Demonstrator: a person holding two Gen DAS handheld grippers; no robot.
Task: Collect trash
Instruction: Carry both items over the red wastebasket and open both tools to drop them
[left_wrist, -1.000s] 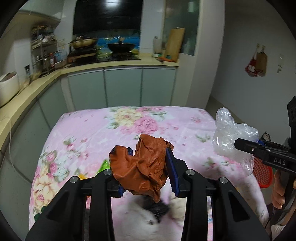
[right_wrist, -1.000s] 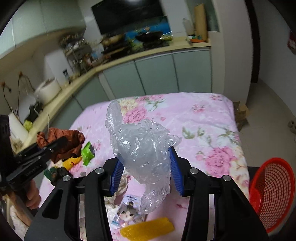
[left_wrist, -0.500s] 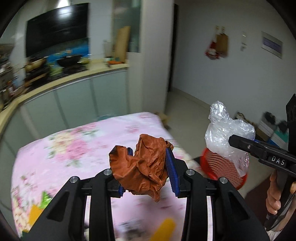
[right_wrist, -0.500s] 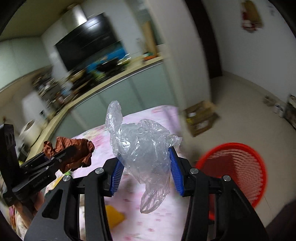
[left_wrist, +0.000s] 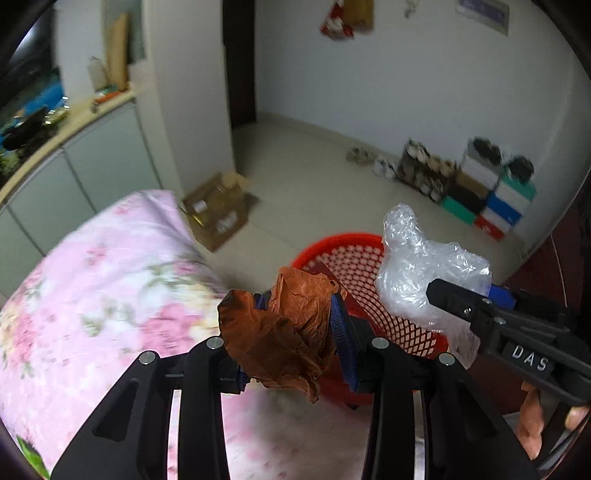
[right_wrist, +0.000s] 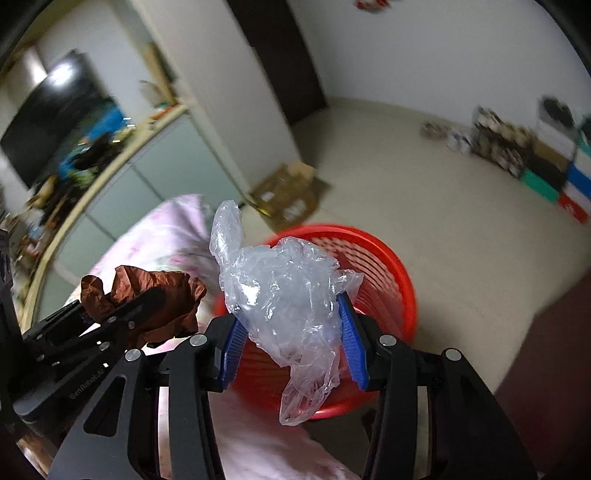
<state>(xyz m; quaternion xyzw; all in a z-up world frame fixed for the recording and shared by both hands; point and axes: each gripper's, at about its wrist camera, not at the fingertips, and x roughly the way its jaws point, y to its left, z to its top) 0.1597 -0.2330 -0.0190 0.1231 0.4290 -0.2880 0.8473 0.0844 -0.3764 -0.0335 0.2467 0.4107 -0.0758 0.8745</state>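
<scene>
Left wrist view: left gripper (left_wrist: 295, 332) clamped on a crumpled brown wrapper (left_wrist: 280, 332), blue pads pressing both sides. Just ahead and right of its tips, a red mesh basket (left_wrist: 354, 254) on a pale tiled floor (left_wrist: 317, 177). Right gripper (left_wrist: 461, 295) comes in from the right, pinching a clear plastic bag (left_wrist: 424, 273) above the basket rim. Pink floral cloth (left_wrist: 110, 277) covers the surface left of and below the left gripper. Beyond: flattened cardboard box (left_wrist: 218, 214), white wall, stacked shoe boxes (left_wrist: 491, 199) far right, grey-green cabinets (left_wrist: 92, 158) far left. Right wrist view: bag (right_wrist: 284, 295) squeezed between both pads, tail hanging below them, basket (right_wrist: 388, 266) directly ahead, wrapper (right_wrist: 147, 295) to its left. Background motion-blurred.
</scene>
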